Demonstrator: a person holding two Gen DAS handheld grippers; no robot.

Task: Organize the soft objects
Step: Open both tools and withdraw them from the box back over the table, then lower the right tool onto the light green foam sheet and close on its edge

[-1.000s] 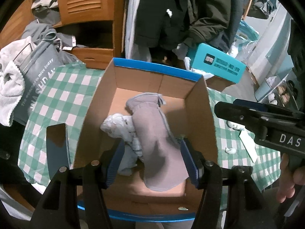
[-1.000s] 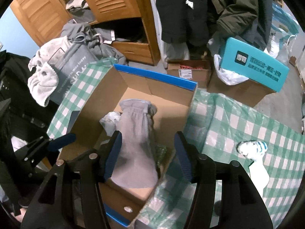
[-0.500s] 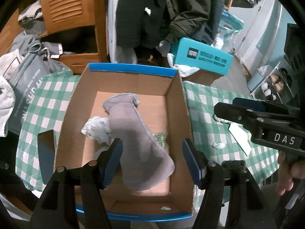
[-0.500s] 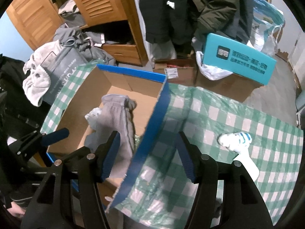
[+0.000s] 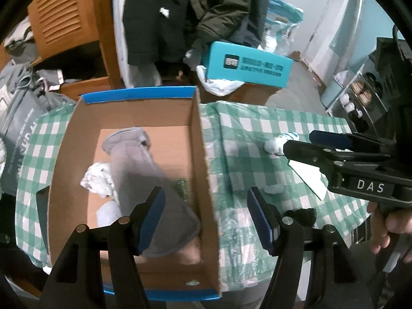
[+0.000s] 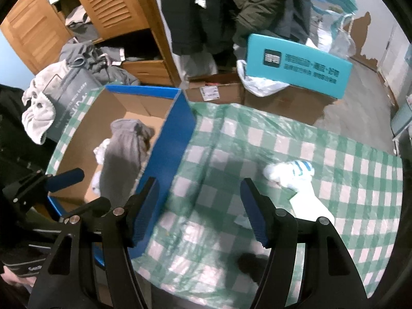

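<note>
A cardboard box with blue edges stands on the left of a green checked table. A grey sock and a white crumpled sock lie inside it. A white sock with blue stripes lies on the cloth to the right. A small black soft item lies near the front edge. My left gripper is open and empty over the box's right wall. My right gripper is open and empty above the cloth, left of the striped sock.
The checked tablecloth covers the table. A teal box sits on cartons on the floor behind. Wooden louvred cabinet, hanging dark coats, and a grey bag with towels are at the back left.
Both grippers have moved right, away from the box's middle toward the open cloth. The grey sock stays lying in the box. The striped sock has come closer in the right wrist view.
</note>
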